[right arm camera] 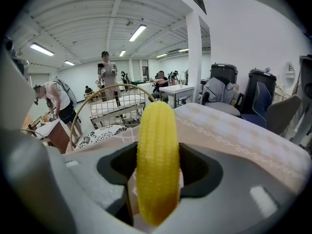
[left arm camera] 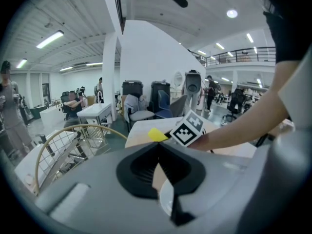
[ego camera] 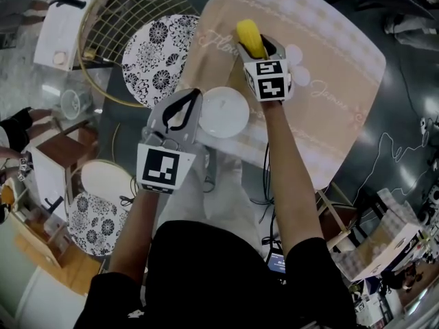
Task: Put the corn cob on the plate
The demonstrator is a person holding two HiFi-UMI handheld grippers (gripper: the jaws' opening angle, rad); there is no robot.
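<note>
One cob (ego camera: 251, 37) is pinched between the jaws of the right gripper (ego camera: 259, 46), its tip standing out past them. It is held over the counter (ego camera: 329, 67), just far and right of the plate (ego camera: 223, 112). The plate is seen bare. The left gripper (ego camera: 184, 110) is held at the plate's near-left edge, jaws pressed together on nothing. The carrying step is judged to be in hand: the cob is gripped but not yet on the plate. Next, the cob would need to be brought near and left over the plate's middle and lowered, and the jaws then spread.
</note>
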